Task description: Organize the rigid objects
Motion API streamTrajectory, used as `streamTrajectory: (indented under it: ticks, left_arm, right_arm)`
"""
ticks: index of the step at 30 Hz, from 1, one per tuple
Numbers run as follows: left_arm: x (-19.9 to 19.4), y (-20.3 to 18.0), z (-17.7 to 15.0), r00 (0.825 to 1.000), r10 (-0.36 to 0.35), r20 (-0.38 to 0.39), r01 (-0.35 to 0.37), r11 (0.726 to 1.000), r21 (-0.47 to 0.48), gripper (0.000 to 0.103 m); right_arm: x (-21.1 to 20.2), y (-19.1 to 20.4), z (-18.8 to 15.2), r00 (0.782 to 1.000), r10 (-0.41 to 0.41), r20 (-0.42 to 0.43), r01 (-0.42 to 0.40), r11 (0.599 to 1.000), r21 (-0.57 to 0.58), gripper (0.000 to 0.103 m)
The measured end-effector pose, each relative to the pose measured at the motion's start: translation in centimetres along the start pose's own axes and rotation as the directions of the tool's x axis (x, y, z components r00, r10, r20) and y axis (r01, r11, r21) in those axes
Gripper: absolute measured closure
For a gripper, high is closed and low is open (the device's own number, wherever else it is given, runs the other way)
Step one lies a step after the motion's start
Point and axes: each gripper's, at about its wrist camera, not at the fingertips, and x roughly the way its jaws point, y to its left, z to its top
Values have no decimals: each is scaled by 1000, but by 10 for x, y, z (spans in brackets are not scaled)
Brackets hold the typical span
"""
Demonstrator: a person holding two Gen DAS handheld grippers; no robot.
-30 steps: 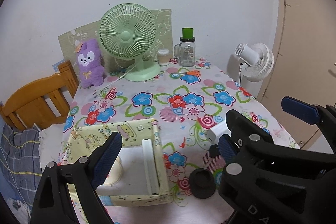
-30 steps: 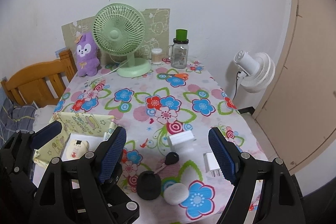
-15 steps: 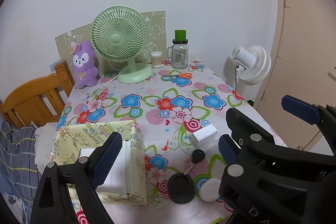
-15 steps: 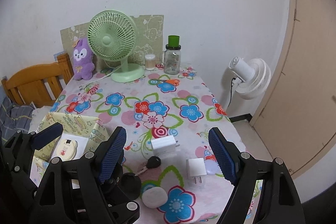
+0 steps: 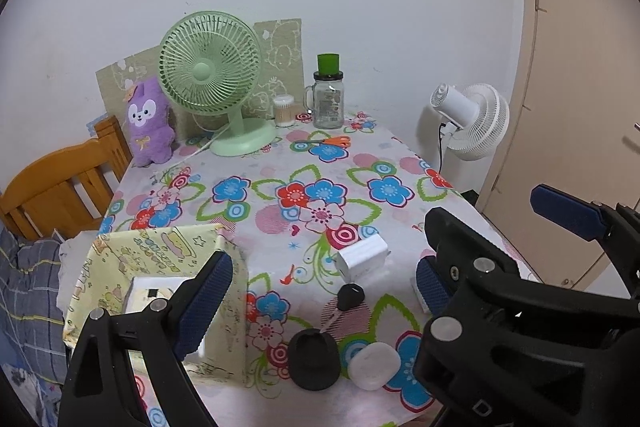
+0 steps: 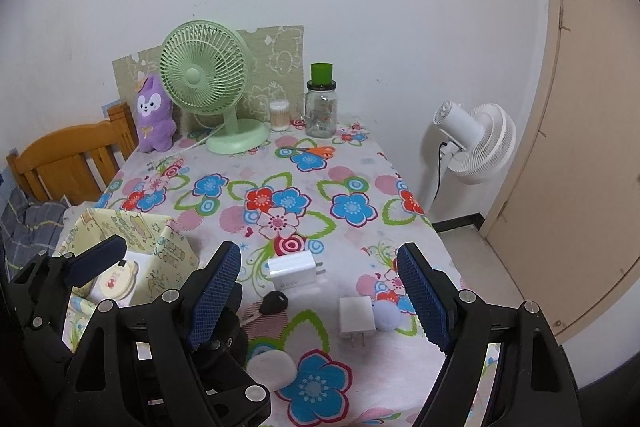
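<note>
Both pairs of jaws stand wide apart with nothing between them: the left gripper [image 5: 320, 291] and the right gripper [image 6: 320, 297] hang over the near end of the table [image 6: 360, 179], side by side and pointing down at it.

Loose rigid things lie on the flowered cloth under them. A larger white charger [image 6: 291, 270] lies on its side with its prongs toward the right. Just in front of it is a black car key [image 6: 273, 303], its blade pointing toward the near left. A smaller white charger [image 6: 357, 315] lies flat to the right with its prongs toward the near edge, and a pale round ball [image 6: 386, 315] touches its right side. Nearer the edge sit a white oval case [image 5: 374, 365] and, touching it on the left, a black domed object [image 5: 314, 359]; what that one is cannot be told from these views.

To the left stands a yellow patterned box [image 5: 160, 251], open at the top. Inside it lies a white box [image 6: 136, 261] and a round cream item with a red mark [image 6: 116, 281].

At the far end of the table stand a green desk fan [image 6: 204, 75], a purple plush toy [image 6: 154, 115], a small tub of cotton swabs [image 6: 279, 115] and a glass jar with a green lid [image 6: 321, 103]. Orange-handled scissors [image 6: 310, 151] lie in front of the jar. A wooden chair [image 6: 68, 163] stands at the left, a white floor fan [image 6: 476, 143] at the right.
</note>
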Motion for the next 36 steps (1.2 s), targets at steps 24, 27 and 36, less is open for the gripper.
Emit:
streamTrajectory:
  ticks: [24,27,36]
  left_arm:
    - [55,-33,-45,999,-21,-34,20,999,-33,8]
    - [59,-33,-54,1000,-9,-23,8,999,-47,8]
    - [71,-34,-75,999,13,-45,-16,998,-68,8]
  right_arm:
    - [50,-35,-47,998,15,-57,-14,1000,10,20]
    - [56,-36,-56,998,20,-61,-20,1000,10,20]
    - [71,-37,-77,997,34,-72,-34,999,-3,20]
